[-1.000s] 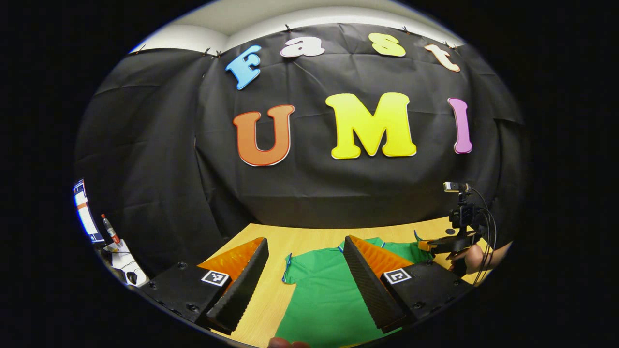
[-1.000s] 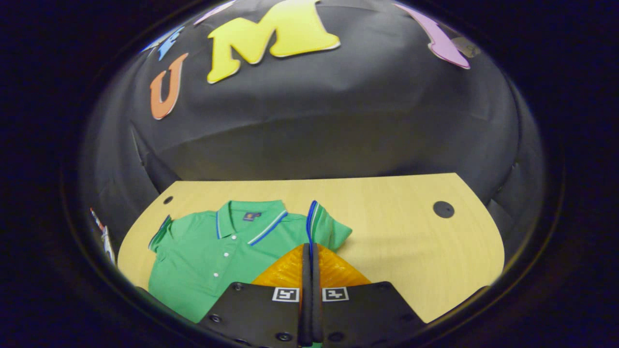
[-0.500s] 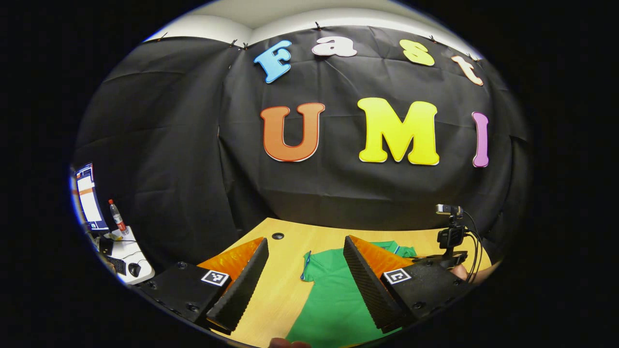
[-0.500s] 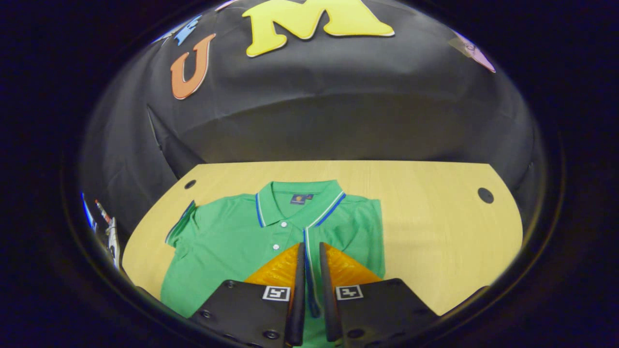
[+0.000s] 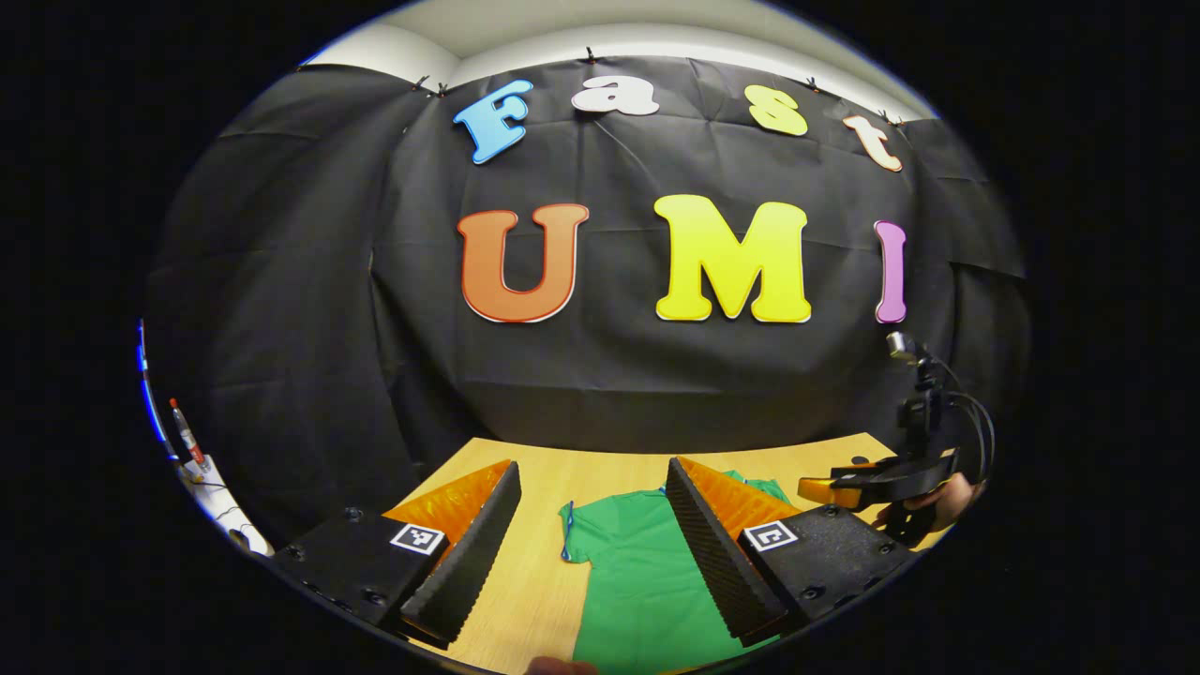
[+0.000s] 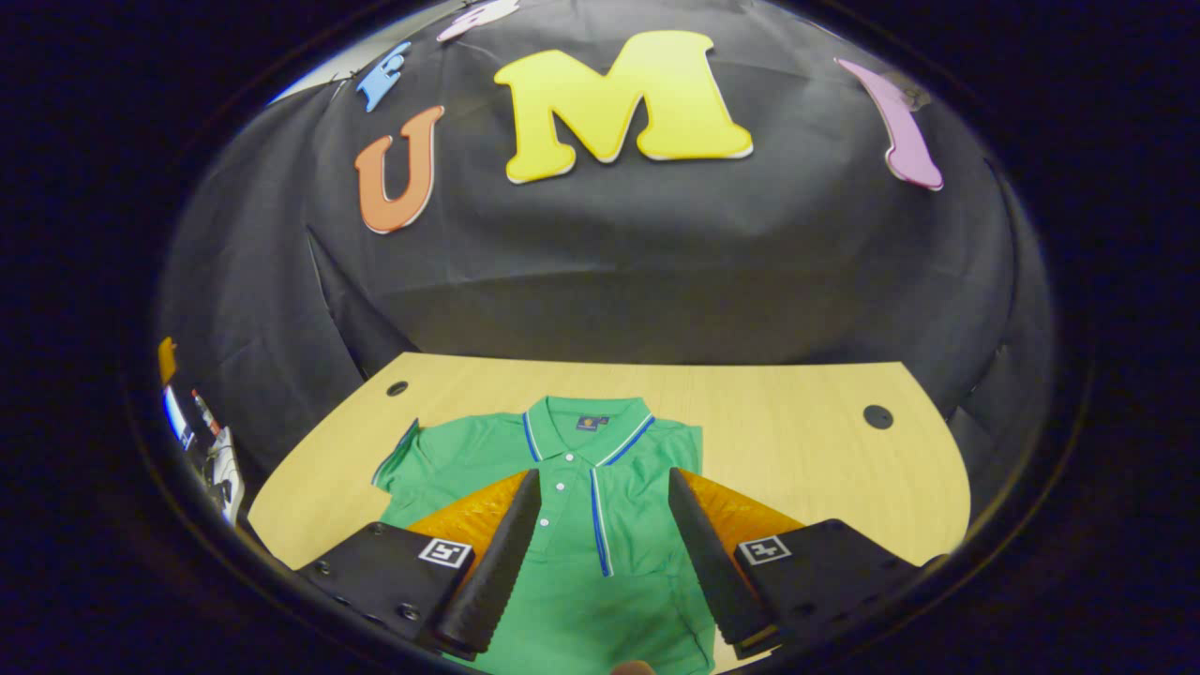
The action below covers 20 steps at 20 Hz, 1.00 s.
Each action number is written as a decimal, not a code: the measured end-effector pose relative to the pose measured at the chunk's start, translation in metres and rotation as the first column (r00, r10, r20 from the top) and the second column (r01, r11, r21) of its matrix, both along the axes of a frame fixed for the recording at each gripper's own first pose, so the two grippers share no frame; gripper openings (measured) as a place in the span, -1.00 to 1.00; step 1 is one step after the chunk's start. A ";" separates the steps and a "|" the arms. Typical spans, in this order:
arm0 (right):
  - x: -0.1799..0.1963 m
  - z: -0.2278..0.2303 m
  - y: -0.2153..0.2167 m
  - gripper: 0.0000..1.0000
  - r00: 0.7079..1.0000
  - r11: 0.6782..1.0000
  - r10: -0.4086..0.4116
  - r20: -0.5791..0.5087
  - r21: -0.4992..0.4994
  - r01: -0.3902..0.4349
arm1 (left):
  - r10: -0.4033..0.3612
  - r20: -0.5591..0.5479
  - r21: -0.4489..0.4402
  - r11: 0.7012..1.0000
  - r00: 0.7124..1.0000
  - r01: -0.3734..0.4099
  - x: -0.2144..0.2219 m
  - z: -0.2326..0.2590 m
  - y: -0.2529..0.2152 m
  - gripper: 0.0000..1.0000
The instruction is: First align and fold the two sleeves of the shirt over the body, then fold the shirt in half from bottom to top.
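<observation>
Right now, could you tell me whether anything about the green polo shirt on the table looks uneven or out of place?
The green polo shirt on the wooden table looks lopsided: one sleeve is folded over the body, the other sleeve lies spread out. Nothing looks damaged.

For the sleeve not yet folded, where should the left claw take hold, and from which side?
Grip the striped cuff edge of the unfolded sleeve, coming in from the shirt's outer side over the bare table. The sleeve lies flat and spread outward, so its cuff is the free edge.
</observation>
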State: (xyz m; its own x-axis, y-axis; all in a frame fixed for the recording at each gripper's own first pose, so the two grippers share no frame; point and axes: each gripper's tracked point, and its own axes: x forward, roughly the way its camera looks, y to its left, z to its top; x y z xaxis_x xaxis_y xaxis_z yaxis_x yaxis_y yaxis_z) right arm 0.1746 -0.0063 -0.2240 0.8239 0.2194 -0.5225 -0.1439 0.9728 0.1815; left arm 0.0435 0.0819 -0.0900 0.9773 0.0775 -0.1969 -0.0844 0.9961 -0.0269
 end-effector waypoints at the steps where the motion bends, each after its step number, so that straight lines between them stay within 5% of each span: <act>1: -0.013 0.015 -0.002 0.75 1.000 1.000 -0.009 0.010 0.010 0.009 | -0.011 -0.014 -0.010 1.000 1.000 0.011 0.009 -0.011 0.002 0.99; 10: -0.088 0.114 -0.035 0.82 0.985 0.998 -0.052 0.164 -0.025 0.057 | -0.055 -0.239 -0.083 0.996 0.970 0.036 0.085 -0.144 0.033 1.00; 20: -0.128 0.079 -0.054 0.82 0.994 0.991 -0.080 0.067 -0.099 0.087 | -0.048 -0.410 -0.084 0.996 0.911 0.014 0.150 -0.271 0.067 1.00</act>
